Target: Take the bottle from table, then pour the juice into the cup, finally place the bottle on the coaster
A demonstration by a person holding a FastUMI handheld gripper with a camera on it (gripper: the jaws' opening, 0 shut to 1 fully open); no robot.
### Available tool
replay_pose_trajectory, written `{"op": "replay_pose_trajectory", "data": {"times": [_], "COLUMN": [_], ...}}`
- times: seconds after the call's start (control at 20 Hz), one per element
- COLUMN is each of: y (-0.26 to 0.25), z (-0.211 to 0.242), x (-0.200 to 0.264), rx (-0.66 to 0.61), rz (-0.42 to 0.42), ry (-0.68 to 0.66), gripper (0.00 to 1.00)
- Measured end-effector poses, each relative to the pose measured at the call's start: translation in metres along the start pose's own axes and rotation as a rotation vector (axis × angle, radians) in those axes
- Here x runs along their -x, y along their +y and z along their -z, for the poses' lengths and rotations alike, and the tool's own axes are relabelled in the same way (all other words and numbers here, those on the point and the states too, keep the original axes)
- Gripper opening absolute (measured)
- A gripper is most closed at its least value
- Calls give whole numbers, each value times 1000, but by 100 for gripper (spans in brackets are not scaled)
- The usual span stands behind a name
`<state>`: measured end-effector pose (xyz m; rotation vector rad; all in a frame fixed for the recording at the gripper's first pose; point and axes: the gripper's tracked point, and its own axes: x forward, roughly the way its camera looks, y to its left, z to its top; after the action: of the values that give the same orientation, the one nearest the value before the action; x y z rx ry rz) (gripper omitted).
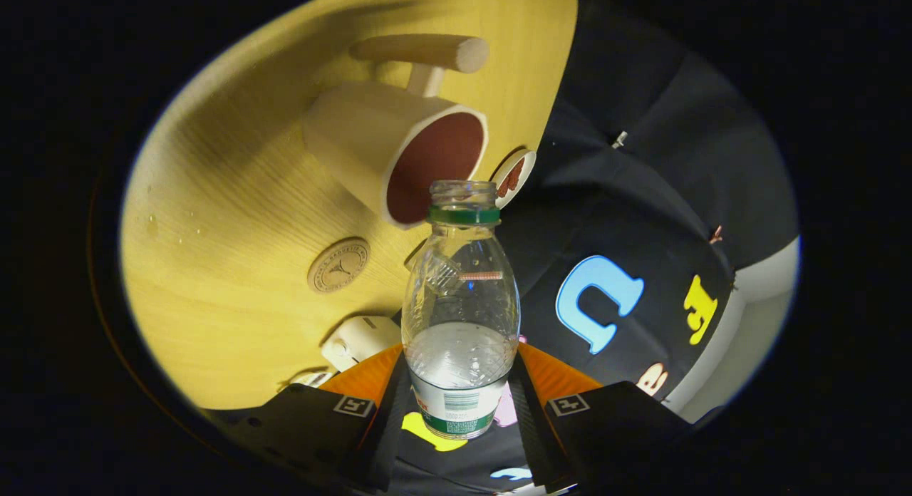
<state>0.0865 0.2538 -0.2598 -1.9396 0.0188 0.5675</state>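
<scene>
A clear plastic bottle (pixel 460 311) with a green neck ring and no cap sits between my two fingers, and my gripper (pixel 459 400) is shut on its lower body. Cloudy liquid fills its lower part. The whole view is rolled, so the yellow wooden table (pixel 214 268) stands tilted. The bottle's open mouth lies just in front of the rim of a cream cup (pixel 399 150) with a brown inside and a wooden handle. A round wooden coaster (pixel 338 265) lies on the table beside the bottle, nearer me than the cup.
A small white round thing with a brown mark (pixel 514 177) lies at the table's edge by the cup. A white box-like object (pixel 360 341) sits near my left finger. Black cloth wall hangs beyond the table edge.
</scene>
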Motion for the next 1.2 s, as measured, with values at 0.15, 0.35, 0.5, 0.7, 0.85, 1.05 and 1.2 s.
{"op": "replay_pose_trajectory", "data": {"times": [0.15, 0.35, 0.5, 0.7, 0.85, 1.05, 1.2], "y": [16, 34, 40, 28, 8, -20, -35], "z": [-3, -9, -7, -12, -12, 6, 21], "x": [5, 8, 9, 5, 2, -5, -17], "rx": [-190, -484, -708, -1036, -1302, -1588, -1741], "rz": [-59, -111, -132, -116, -84, -19, 1], "ry": [14, 33, 50, 11, -69, -141, -196], "gripper": [73, 74, 74, 74, 74, 74, 74]}}
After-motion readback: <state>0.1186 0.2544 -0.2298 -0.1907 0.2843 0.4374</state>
